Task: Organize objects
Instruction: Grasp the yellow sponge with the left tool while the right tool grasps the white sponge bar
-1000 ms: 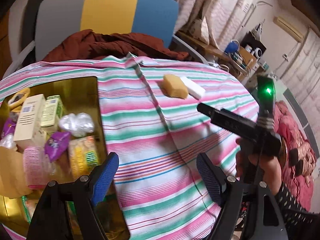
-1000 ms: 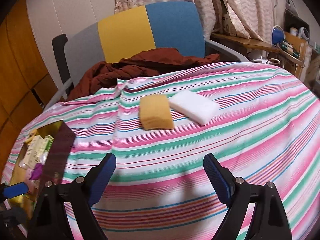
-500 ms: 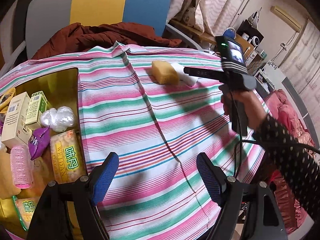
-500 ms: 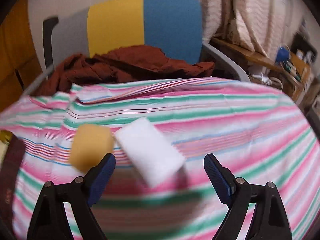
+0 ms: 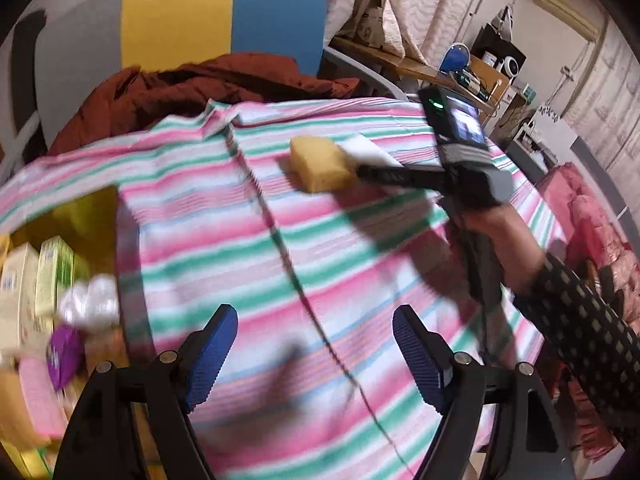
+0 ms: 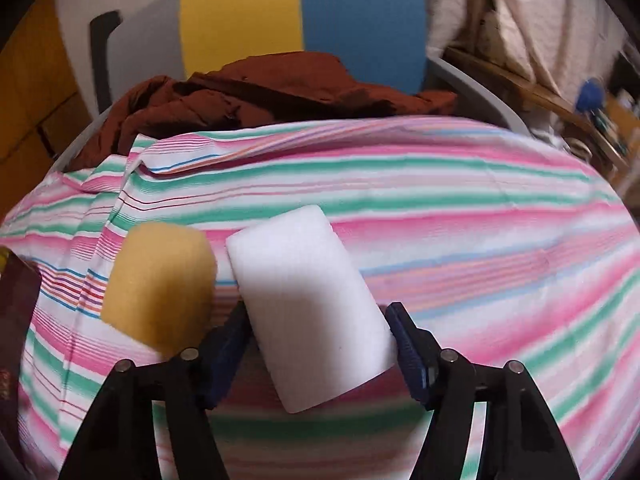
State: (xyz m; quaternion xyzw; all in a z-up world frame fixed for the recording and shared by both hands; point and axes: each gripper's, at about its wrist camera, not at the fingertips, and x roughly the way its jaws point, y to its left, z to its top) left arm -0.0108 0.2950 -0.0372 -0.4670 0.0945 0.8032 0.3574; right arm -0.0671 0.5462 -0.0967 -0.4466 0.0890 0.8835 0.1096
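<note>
So the right gripper [image 6: 318,346] has its blue pads up against both long sides of the white foam block [image 6: 308,304], which lies flat on the striped tablecloth [image 6: 460,208]. It looks clamped on, though the frame is a bit smeared, so I can't swear the pads are really biting rather than just touching. The grab sits on the near half of the block, so most of it sticks out past the fingertips. If it gets lifted like that, I'd guess it could droop or pivot out, since foam squashes and doesn't give much to hold.

Bigger worry: the yellow sponge [image 6: 158,290] is just beside the block on its left, and the left-hand finger is wedged into the narrow gap between them. Any sideways drag on the way up would probably shove the sponge along or snag it.

The cloth itself is loose and rumpled, with a fold running up the middle, so scraping the fingers across it could bunch it up and shift everything.

The left gripper [image 5: 314,354] hangs over the cloth with its jaws wide apart and nothing in them. Off to its left is the gold tray [image 5: 86,216] with boxes and packets in it, presumably where things go. It's already pretty crowded, so dropping the block in carelessly could knock something loose.

Behind the table there's a chair [image 6: 280,20] with a brown jacket [image 6: 260,96] piled on it.
</note>
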